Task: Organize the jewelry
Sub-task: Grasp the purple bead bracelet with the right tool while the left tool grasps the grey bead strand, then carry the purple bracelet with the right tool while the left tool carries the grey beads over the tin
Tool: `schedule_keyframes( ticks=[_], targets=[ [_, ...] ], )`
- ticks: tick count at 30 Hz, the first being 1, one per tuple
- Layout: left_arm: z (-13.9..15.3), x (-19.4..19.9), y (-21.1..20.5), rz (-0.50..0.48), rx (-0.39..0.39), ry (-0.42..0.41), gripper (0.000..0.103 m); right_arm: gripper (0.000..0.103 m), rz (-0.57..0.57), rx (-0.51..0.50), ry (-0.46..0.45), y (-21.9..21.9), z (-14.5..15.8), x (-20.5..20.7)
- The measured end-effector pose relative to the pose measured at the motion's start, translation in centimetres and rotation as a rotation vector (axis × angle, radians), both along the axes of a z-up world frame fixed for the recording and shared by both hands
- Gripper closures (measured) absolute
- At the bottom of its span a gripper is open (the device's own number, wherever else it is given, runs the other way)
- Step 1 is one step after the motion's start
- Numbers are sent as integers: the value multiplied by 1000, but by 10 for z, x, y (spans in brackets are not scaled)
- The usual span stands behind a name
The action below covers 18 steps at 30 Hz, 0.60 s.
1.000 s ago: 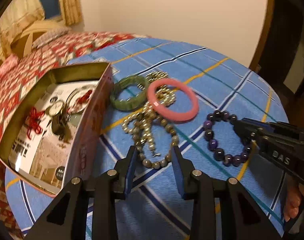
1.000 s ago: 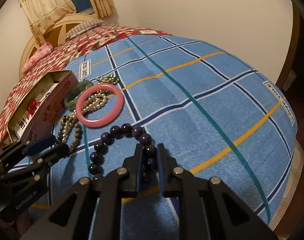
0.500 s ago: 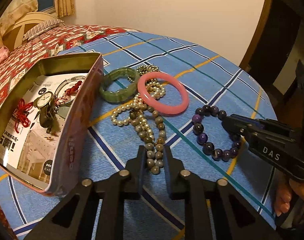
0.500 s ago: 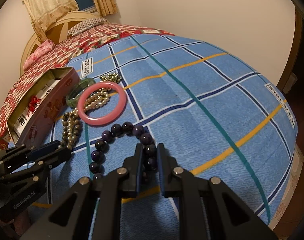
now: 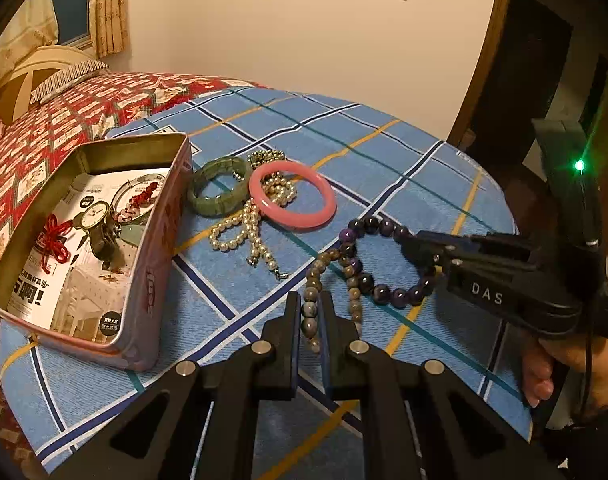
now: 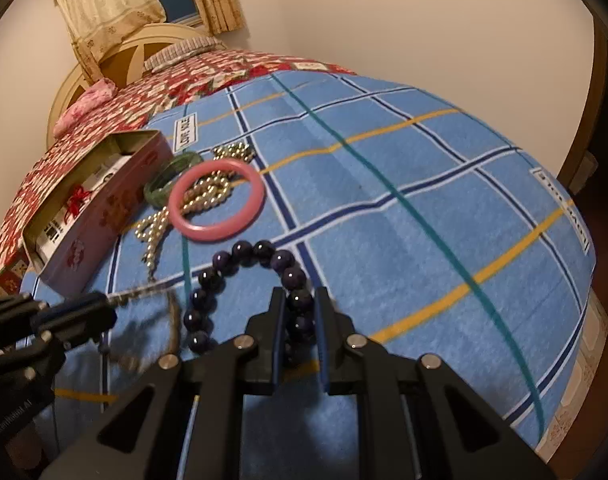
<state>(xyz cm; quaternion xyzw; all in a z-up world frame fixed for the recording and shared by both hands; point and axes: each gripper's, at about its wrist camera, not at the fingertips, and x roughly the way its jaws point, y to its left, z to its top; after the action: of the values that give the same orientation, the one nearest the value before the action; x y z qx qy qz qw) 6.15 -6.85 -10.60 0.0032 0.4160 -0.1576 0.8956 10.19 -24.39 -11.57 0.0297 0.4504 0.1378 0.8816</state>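
**Left claw takes the grey strand**

At lower centre of the left view, the left claw (image 5: pixel 310 316), spread a second ago, is closing on the grey bead necklace (image 5: pixel 324 264), which has been dragged clear of the pearl necklace (image 5: pixel 244 232); it looks bound for the tin. The right claw (image 6: pixel 298 312) stays pinched on the purple bead bracelet (image 6: pixel 244 252), glossy round beads. Farther up the checked cloth counter (image 5: pixel 384 160): smooth pink bangle (image 5: pixel 292 200), segmented green bracelet (image 5: pixel 218 190), open metal tin (image 5: pixel 156 264).

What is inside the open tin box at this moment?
Inside the tin box lie a wristwatch, a red knotted cord, a red bead bracelet and a pale green piece, all on a printed sheet. The box floor beneath is covered.
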Motion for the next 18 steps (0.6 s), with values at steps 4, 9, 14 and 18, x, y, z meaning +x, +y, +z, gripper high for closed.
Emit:
schedule_keyframes(
  ticks=[4, 9, 14, 18],
  targets=[
    [14, -3, 4, 4, -18, -36, 96, 87, -5, 29, -6, -5, 7, -5],
    [34, -8, 11, 17, -32, -94, 96, 87, -8, 64, -42, -8, 25, -12],
    [43, -10, 17, 29, -48, -113, 96, 87, 10, 61, -82, -1, 42, -17],
    [49, -12, 22, 38, -58, -129, 96, 87, 28, 54, -113, 8, 54, -23]
  ],
)
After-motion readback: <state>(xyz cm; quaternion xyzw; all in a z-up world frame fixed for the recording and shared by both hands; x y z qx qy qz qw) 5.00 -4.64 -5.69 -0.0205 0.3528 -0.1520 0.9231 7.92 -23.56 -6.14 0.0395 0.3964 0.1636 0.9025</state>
